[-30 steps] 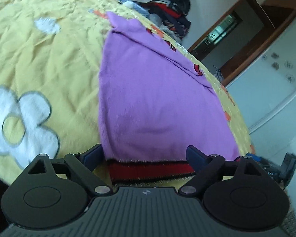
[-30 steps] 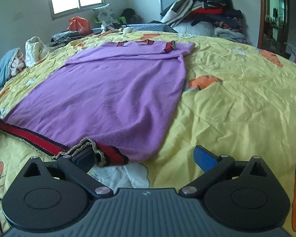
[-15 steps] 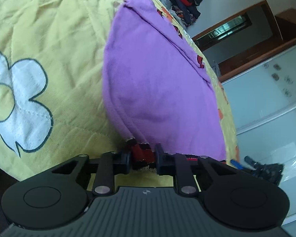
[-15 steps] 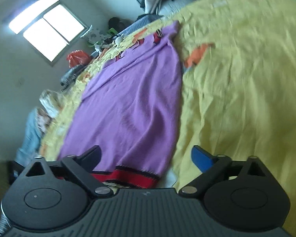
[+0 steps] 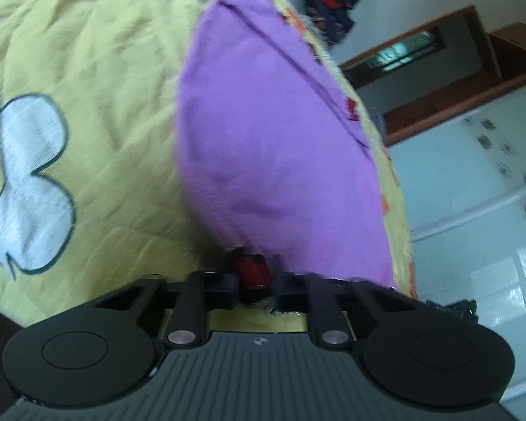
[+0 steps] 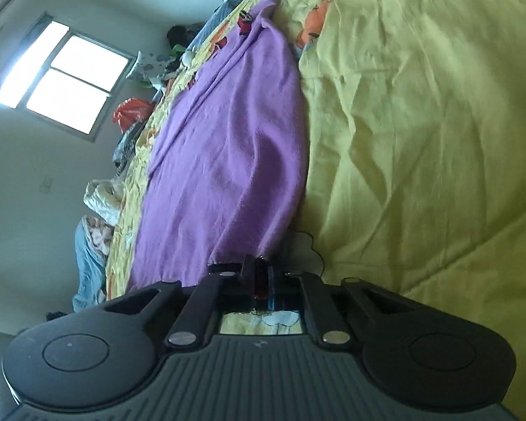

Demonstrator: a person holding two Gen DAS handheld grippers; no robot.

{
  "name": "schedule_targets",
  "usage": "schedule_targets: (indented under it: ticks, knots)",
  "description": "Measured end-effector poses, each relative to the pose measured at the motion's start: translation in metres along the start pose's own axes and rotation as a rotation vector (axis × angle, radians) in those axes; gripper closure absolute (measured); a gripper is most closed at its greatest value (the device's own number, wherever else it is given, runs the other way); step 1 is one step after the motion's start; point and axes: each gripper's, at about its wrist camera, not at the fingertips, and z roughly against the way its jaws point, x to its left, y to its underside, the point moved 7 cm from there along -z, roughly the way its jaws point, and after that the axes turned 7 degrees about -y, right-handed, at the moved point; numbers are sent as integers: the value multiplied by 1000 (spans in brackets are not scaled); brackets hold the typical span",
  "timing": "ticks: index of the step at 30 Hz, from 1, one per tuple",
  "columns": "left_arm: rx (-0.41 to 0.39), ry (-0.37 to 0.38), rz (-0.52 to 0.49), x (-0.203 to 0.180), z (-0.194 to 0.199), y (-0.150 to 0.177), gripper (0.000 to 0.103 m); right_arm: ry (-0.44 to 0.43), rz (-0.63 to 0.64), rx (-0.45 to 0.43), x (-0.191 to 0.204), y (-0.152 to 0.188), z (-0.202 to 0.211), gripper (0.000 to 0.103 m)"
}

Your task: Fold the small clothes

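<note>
Left gripper clamped on red hem of purple sweater; rest of garment runs straight ahead of it over yellow bedspread, white flower print off to its left. Right gripper also pinched tight on the hem at sweater's other corner, purple body stretching ahead-left, bare bedspread to its right, window far left.

- Sweater: purple, red band with black edging at hem.
- Bedspread: yellow, printed white flowers and orange shapes.
- Grippers: black.
</note>
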Motion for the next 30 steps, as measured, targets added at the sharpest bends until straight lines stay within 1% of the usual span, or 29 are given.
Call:
schedule_targets:
  ticks: [3, 5, 8, 13, 16, 18, 20, 23, 26, 28, 30]
  knots:
    - [-22, 25, 33, 4, 2, 1, 97, -11, 41, -47, 11, -2, 3, 99]
    - [-61, 58, 37, 5, 8, 0, 97, -20, 75, -82, 23, -6, 9, 99]
    - [-117, 114, 70, 6, 18, -3, 97, -40, 120, -140, 40, -15, 22, 99]
    - [-198, 157, 103, 4, 34, -10, 98, -78, 178, -221, 66, -27, 45, 99]
    - [-237, 174, 116, 5, 47, -12, 99, -77, 191, -251, 70, -28, 51, 100]
    - [-260, 184, 125, 4, 52, -10, 99, -77, 176, -256, 64, -27, 50, 99]
    - [-274, 190, 149, 6, 56, -6, 100, -86, 155, -278, 62, -28, 51, 100]
    - [-287, 196, 145, 5, 62, -4, 100, -84, 188, -285, 68, -24, 52, 100]
    - [-271, 194, 158, 11, 55, -4, 100, -35, 169, -253, 52, -17, 43, 100]
    - [-254, 194, 177, 17, 47, -2, 100, -28, 125, -252, 40, -16, 43, 100]
    - [-250, 196, 183, 17, 45, 0, 100, -35, 109, -268, 37, -16, 47, 100]
